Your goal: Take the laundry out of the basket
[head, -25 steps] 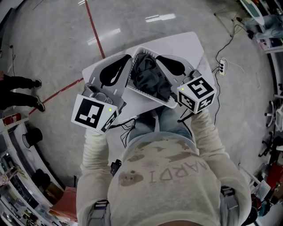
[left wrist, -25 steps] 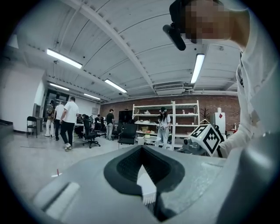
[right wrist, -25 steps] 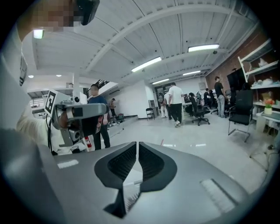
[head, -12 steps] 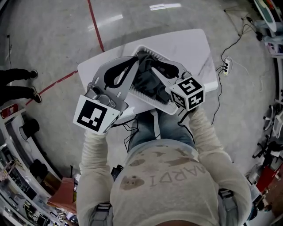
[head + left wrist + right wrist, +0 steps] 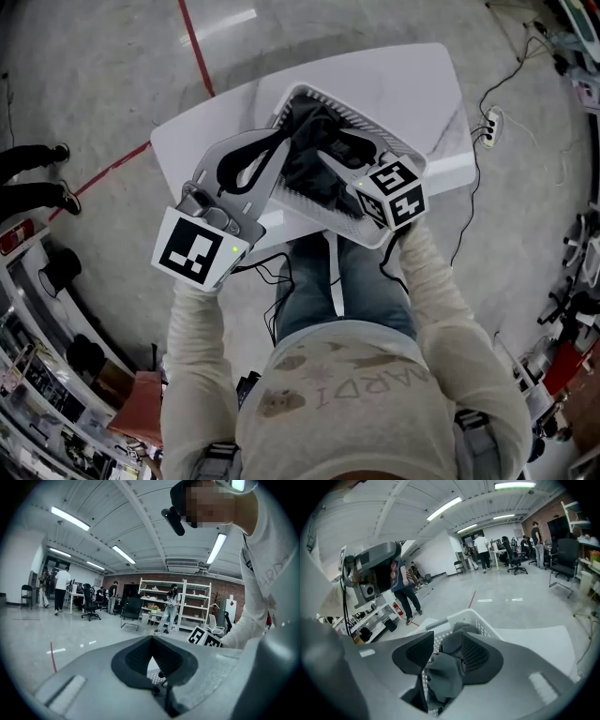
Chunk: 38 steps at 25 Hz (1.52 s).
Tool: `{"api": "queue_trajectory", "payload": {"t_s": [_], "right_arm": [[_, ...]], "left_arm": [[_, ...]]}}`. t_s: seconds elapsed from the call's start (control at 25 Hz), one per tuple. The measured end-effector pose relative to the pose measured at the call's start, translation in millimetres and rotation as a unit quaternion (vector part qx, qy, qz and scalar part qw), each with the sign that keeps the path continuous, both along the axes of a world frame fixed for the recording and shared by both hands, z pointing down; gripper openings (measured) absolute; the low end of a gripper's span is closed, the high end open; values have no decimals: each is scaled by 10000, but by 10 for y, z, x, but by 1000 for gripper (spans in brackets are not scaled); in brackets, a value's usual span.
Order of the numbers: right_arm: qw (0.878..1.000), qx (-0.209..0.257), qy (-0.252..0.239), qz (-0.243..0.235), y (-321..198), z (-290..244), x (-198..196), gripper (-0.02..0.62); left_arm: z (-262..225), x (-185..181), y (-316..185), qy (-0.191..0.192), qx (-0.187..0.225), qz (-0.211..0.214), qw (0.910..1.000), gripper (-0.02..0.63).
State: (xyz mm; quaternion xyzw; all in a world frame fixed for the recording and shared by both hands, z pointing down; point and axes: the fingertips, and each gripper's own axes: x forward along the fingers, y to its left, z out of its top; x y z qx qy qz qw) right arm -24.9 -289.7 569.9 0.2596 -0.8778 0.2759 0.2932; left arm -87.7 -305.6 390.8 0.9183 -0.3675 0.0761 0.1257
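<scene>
A white laundry basket (image 5: 367, 111) stands on a white table (image 5: 187, 150) and holds a heap of dark grey laundry (image 5: 305, 161). My left gripper (image 5: 279, 137) reaches over the basket's left rim, its tips touching, nothing in it; through its pads I see basket mesh (image 5: 154, 677). My right gripper (image 5: 336, 148) points down into the basket. Its jaws have just been opening and stand apart, with a fold of grey laundry (image 5: 445, 672) in the gap between the pads and not pinched. The basket's rim (image 5: 473, 616) shows beyond the right gripper (image 5: 447, 637).
The table's near edge (image 5: 281, 230) is against the person's legs. A red line (image 5: 199, 56) crosses the floor behind the table. A power strip and cables (image 5: 487, 122) lie on the floor at right. A person's feet (image 5: 42, 178) are at far left; shelving is nearby.
Both grippers have sunk toward the basket. The right gripper tipped down into the laundry and its jaws have parted. The left gripper moved in over the basket's left rim.
</scene>
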Motion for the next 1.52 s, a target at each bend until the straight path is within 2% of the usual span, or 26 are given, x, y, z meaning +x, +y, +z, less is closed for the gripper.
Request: {"api": "queue_trajectory", "payload": {"t_s": [0.48, 0.68, 0.88, 1.12, 1.28, 1.36, 1.4, 1.44, 1.52], "right_arm": [[9973, -108, 538, -485, 218, 975, -52, 305], [9917, -205, 853, -939, 332, 1308, -102, 373], [9774, -440, 1405, -1515, 501, 1704, -116, 462], [9495, -588, 2123, -2235, 677, 2181, -132, 516], [9384, -538, 2465, -2359, 683, 2422, -189, 549], [9340, -432, 2671, -2334, 641, 2473, -203, 541], [9324, -359, 2771, -2293, 614, 2484, -206, 513], [9317, -293, 2845, -2238, 591, 2490, -204, 463], [9318, -250, 2915, -2148, 565, 2492, -194, 309]], "left_arm": [[825, 43, 176, 62, -321, 229, 9992, 0], [1056, 26, 210, 83, -369, 228, 9990, 0], [1180, 27, 302, 78, -474, 239, 9986, 0], [1197, 25, 333, 117, -477, 200, 9986, 0], [1206, -13, 349, 124, -490, 191, 9985, 0], [1223, -19, 363, 114, -503, 178, 9985, 0], [1235, -20, 369, 105, -514, 167, 9985, 0], [1246, -18, 376, 96, -524, 156, 9985, 0], [1264, -7, 390, 70, -539, 148, 9984, 0]]}}
